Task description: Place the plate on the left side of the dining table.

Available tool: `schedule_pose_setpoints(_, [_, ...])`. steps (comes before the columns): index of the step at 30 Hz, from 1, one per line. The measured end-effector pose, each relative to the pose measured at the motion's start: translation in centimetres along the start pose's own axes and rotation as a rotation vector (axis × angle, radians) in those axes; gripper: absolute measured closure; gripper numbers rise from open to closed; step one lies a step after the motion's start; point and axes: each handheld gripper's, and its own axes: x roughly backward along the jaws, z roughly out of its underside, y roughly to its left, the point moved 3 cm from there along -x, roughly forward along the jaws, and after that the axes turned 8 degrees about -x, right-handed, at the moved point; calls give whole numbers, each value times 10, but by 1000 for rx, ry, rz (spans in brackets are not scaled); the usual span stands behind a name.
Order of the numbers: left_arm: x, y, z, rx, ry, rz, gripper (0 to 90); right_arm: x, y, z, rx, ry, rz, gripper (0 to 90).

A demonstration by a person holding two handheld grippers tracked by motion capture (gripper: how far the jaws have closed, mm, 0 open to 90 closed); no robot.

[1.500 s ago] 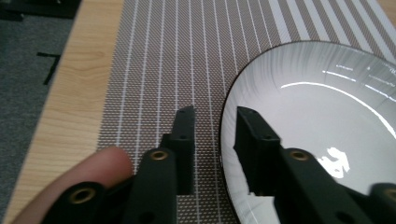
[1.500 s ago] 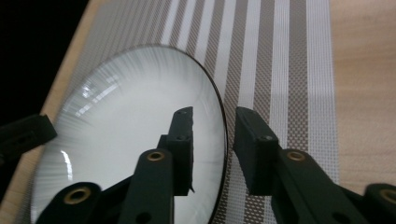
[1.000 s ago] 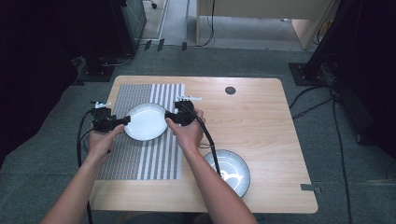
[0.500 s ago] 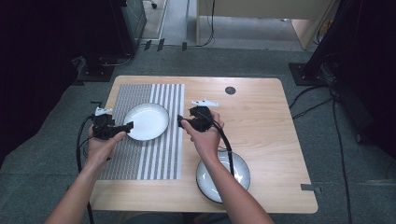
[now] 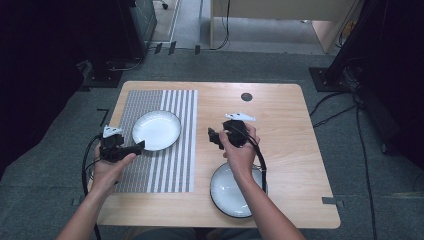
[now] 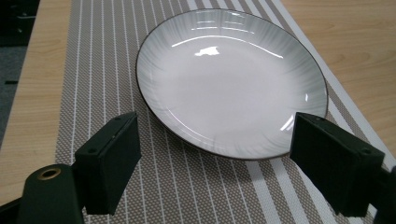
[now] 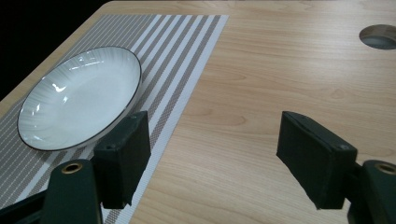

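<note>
With both the left tool [image 5: 134,148] and right tool [image 5: 216,139] just opened wide and empty, the right forearm could knock the near grey-white, dark-rimmed ceramic plate [image 5: 227,192] off the light wooden counter [image 5: 295,150].

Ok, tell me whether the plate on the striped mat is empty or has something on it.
Empty. The plate sits upright on the striped mat, its white inside bare except for light reflections.

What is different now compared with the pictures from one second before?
Both grippers have let go of the white plate on the striped mat; their jaws have just been opening, with nothing between them. The left gripper drew back toward the table's near left, and the right gripper moved right, over bare wood. The plate stayed on the mat, and the second plate stayed at the near edge.
</note>
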Motion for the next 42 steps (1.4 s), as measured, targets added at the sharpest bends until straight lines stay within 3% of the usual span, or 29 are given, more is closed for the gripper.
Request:
schedule_pose_setpoints(18, [26, -1, 32, 43, -36, 14, 160, 39, -51, 24, 7, -17, 33, 252])
schedule_pose_setpoints(21, [29, -6, 38, 73, -32, 69, 162, 47, -61, 30, 4, -25, 44, 256])
schedule_pose_setpoints(23, [32, -11, 42, 47, -27, 64, 162, 48, -63, 32, 7, -25, 47, 256])
schedule_pose_setpoints(26, [36, -14, 47, 43, -39, 69, 162, 53, -69, 40, 11, -24, 58, 256])
schedule_pose_setpoints(31, [41, -14, 56, 57, -62, 65, 162, 61, -82, 51, -1, -26, 72, 256])
schedule_pose_setpoints(36, [41, -12, 67, 79, -45, 75, 162, 70, -96, 60, -13, -33, 87, 255])
schedule_pose_setpoints(42, [46, -8, 76, 89, -48, 56, 163, 80, -115, 70, -49, -39, 111, 255])
